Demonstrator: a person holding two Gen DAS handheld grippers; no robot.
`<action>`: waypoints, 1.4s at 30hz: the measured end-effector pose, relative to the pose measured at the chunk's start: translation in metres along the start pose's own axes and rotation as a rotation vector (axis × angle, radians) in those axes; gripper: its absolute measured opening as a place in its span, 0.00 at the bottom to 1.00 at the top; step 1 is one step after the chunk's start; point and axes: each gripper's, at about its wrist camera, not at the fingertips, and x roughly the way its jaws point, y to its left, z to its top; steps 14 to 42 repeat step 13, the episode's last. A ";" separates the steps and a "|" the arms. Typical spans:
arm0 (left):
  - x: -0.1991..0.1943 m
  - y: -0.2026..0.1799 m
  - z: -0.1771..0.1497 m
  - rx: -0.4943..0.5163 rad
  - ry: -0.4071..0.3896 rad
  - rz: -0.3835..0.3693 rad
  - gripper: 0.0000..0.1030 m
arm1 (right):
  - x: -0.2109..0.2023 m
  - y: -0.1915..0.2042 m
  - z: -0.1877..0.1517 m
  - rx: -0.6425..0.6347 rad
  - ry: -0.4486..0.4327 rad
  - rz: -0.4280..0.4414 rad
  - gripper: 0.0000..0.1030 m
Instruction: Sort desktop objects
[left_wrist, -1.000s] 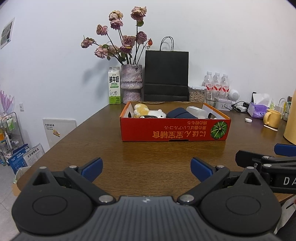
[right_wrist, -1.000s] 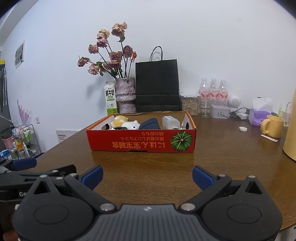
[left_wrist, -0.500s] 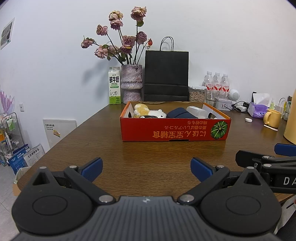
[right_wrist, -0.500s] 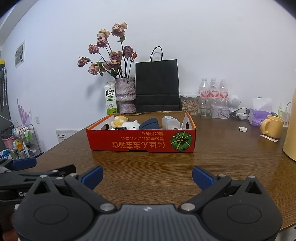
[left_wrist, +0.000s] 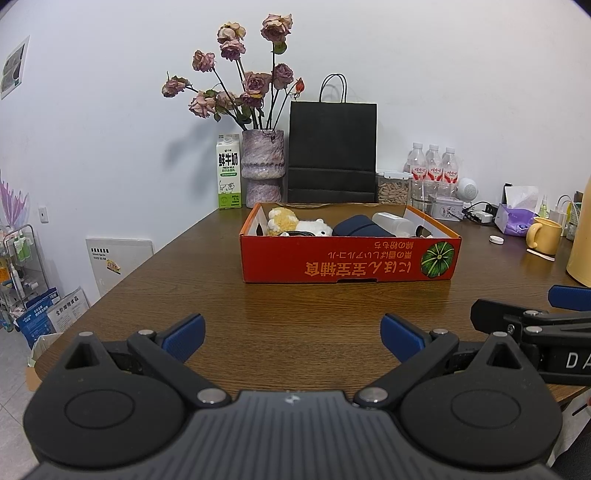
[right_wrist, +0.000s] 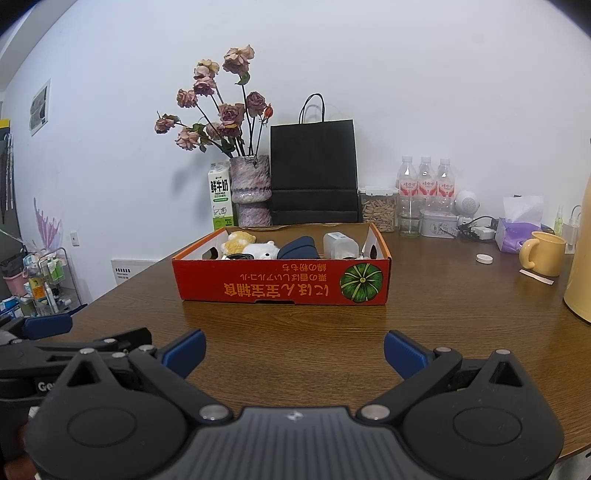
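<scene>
The brown wooden tabletop (left_wrist: 155, 295) fills most of the room from where I stand, its near half bare. Toward the middle sits the red cardboard box (left_wrist: 349, 260) with the pumpkin picture, open-topped, and the loose things lie inside it: a yellow-and-white plush toy (left_wrist: 295, 225), a dark blue case (left_wrist: 356, 227) and a clear plastic bottle (left_wrist: 393, 223) lying on its side. Whether they were sorted into it or wait to be taken out, the scene fits either.

Along the wall stand a black paper bag (left_wrist: 332, 151), a vase of dried roses (left_wrist: 263, 166) and a milk carton (left_wrist: 228, 171); off to the right a yellow mug (right_wrist: 543, 253) (with a small white cap (right_wrist: 484, 259) near it).

The left gripper (left_wrist: 291, 338) and the right gripper (right_wrist: 293, 350) hover low at the near edge, side by side, well short of the box. Each has its blue fingers spread wide with nothing between them.

The risks I see: the box looks light, so a reach over its front wall could shove it across the slick wood. The bottle would likely roll from a pinch. The two grippers sit close enough to knock together.
</scene>
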 end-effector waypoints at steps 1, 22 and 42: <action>0.000 0.000 0.000 0.000 0.000 0.000 1.00 | 0.000 0.000 0.000 0.000 0.000 0.000 1.00; -0.002 0.001 0.002 -0.007 -0.006 -0.007 1.00 | -0.001 -0.001 0.004 -0.001 -0.005 0.003 1.00; -0.002 0.001 0.002 -0.007 -0.006 -0.007 1.00 | -0.001 -0.001 0.004 -0.001 -0.005 0.003 1.00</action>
